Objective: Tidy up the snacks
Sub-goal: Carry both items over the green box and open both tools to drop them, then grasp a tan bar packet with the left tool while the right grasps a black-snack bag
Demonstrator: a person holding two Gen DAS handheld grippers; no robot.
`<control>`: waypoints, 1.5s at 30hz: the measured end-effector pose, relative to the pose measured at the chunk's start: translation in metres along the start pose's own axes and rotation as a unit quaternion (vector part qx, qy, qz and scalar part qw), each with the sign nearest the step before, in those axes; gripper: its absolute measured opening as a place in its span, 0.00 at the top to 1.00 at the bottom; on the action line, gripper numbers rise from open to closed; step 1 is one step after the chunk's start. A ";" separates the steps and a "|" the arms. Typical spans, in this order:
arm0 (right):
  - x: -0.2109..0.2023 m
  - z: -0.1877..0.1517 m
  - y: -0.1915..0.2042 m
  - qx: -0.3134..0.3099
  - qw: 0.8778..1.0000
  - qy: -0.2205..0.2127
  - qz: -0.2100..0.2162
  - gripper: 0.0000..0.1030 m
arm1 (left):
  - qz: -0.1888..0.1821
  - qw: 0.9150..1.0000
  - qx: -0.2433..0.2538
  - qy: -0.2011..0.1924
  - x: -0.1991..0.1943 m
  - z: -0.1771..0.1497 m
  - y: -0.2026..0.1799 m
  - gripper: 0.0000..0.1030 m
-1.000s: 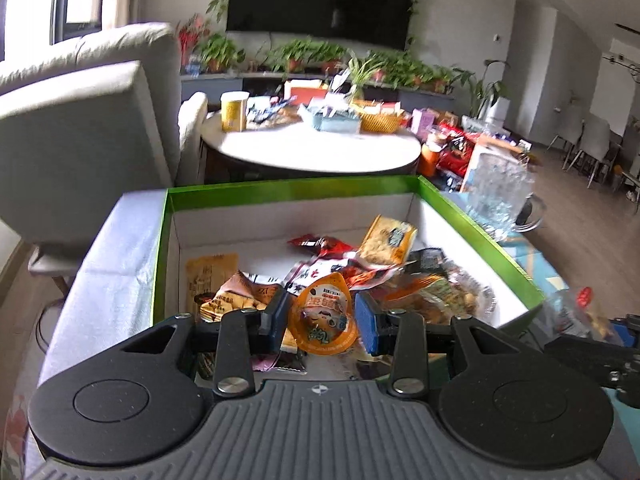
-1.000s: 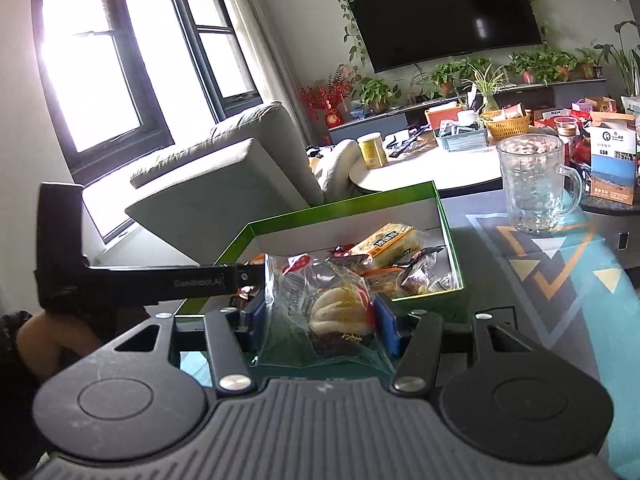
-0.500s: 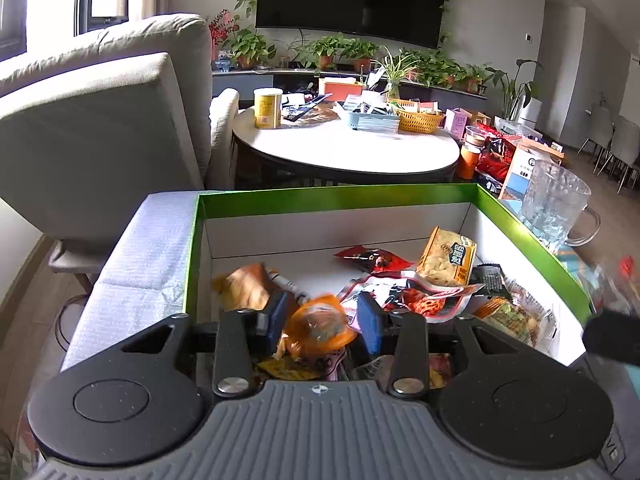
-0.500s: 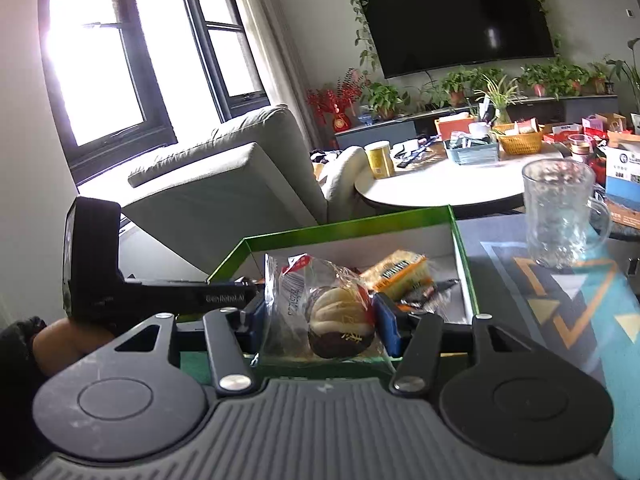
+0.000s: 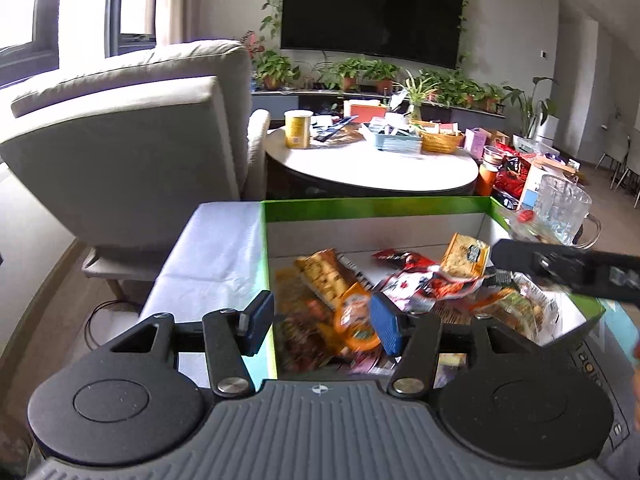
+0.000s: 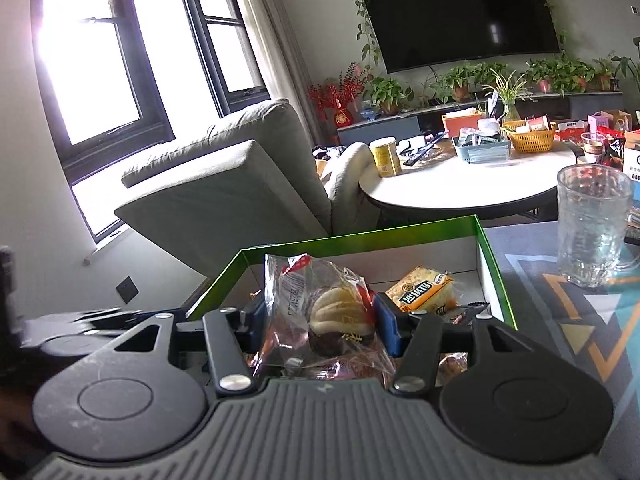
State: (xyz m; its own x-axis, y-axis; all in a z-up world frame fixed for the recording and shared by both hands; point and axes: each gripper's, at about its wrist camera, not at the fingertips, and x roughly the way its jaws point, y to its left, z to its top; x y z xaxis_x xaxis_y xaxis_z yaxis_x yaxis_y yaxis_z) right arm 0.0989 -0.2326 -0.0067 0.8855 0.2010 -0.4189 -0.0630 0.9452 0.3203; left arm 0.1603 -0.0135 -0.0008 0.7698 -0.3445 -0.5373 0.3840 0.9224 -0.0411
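Note:
A green-rimmed white box (image 5: 372, 206) holds several snack packets. My left gripper (image 5: 322, 326) is open above the box's near left side. An orange jelly cup (image 5: 356, 320) lies blurred among the packets between and below its fingers, free of them. My right gripper (image 6: 320, 326) is shut on a clear-wrapped pastry (image 6: 336, 320) and holds it over the near edge of the box (image 6: 400, 232). The right gripper's dark side (image 5: 568, 274) shows in the left wrist view above the box's right part.
A glass mug (image 6: 592, 224) stands right of the box on a patterned mat (image 6: 580, 320). A grey armchair (image 5: 120, 140) is to the left. A round white table (image 5: 372, 168) with a yellow can, trays and a basket stands behind the box.
My left gripper opened and let the orange jelly cup drop into the box, then shifted left. My right gripper carried the wrapped pastry closer over the box.

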 end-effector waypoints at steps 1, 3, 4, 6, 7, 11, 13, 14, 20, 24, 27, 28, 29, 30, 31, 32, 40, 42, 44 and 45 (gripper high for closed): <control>0.004 0.000 0.000 0.002 1.000 0.003 -0.001 0.48 | 0.002 1.000 0.000 0.001 -0.003 -0.002 0.002 0.51; 0.010 -0.002 -0.001 0.009 1.000 0.009 -0.002 0.48 | 0.006 1.000 0.000 0.005 -0.009 -0.005 0.006 0.51; 0.011 -0.003 -0.001 0.013 1.000 0.009 -0.004 0.48 | 0.006 1.000 -0.001 0.007 -0.012 -0.007 0.007 0.51; 0.011 -0.005 -0.002 0.021 1.000 0.002 -0.017 0.47 | 0.005 1.000 -0.003 0.008 -0.016 -0.009 0.009 0.51; 0.009 -0.005 -0.001 0.023 0.999 0.001 -0.023 0.47 | 0.004 1.000 -0.005 0.010 -0.018 -0.011 0.010 0.51; -0.005 -0.005 -0.003 0.037 0.999 -0.007 -0.030 0.47 | -0.003 1.000 -0.002 0.016 -0.025 -0.017 0.006 0.51; -0.014 -0.003 -0.006 0.042 0.998 -0.018 -0.037 0.47 | -0.006 1.000 -0.001 0.020 -0.028 -0.020 0.003 0.51; -0.017 -0.002 -0.007 0.045 0.998 -0.019 -0.042 0.47 | -0.010 1.000 -0.002 0.022 -0.030 -0.022 0.001 0.51; -0.043 -0.008 -0.013 0.056 0.997 -0.012 -0.042 0.47 | -0.029 0.999 0.008 0.035 -0.051 -0.034 -0.013 0.49; -0.064 -0.022 -0.018 0.051 0.997 -0.019 -0.061 0.47 | -0.031 0.999 0.006 0.036 -0.065 -0.041 -0.020 0.49; -0.076 -0.033 -0.024 0.057 0.996 -0.017 -0.072 0.47 | -0.039 0.998 0.003 0.053 -0.072 -0.049 -0.029 0.49; -0.079 -0.036 -0.026 0.060 0.995 -0.016 -0.073 0.47 | -0.044 0.997 0.001 0.061 -0.073 -0.052 -0.032 0.49; -0.083 -0.039 -0.028 0.064 0.995 -0.015 -0.074 0.47 | -0.046 0.996 0.000 0.070 -0.073 -0.056 -0.037 0.49; -0.087 -0.042 -0.029 0.067 0.995 -0.014 -0.074 0.47 | -0.049 0.996 0.003 0.079 -0.073 -0.061 -0.042 0.49; -0.089 -0.044 -0.030 0.068 0.995 -0.012 -0.075 0.47 | -0.050 0.995 0.006 0.087 -0.073 -0.065 -0.047 0.49; -0.093 -0.048 -0.032 0.068 0.995 -0.010 -0.075 0.47 | -0.050 0.994 0.009 0.096 -0.073 -0.069 -0.052 0.49; -0.117 -0.067 -0.032 0.068 0.995 -0.007 -0.073 0.47 | -0.050 0.990 0.000 0.132 -0.075 -0.078 -0.080 0.49; -0.123 -0.069 -0.032 0.067 0.995 -0.011 -0.071 0.47 | -0.047 0.989 0.008 0.144 -0.074 -0.081 -0.088 0.49; -0.127 -0.072 -0.032 0.064 0.996 -0.012 -0.064 0.47 | -0.047 0.987 0.008 0.154 -0.073 -0.085 -0.093 0.49; -0.128 -0.073 -0.032 0.060 0.996 -0.011 -0.060 0.47 | -0.045 0.986 0.005 0.159 -0.073 -0.086 -0.095 0.49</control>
State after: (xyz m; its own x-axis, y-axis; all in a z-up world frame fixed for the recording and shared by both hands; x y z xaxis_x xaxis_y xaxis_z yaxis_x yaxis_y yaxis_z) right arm -0.0459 -0.2696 -0.0251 0.8934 0.0806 -0.4420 0.0991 0.9242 0.3687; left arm 0.0237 -0.0610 -0.0306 0.5351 -0.3504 -0.7687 0.4497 0.8884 -0.0920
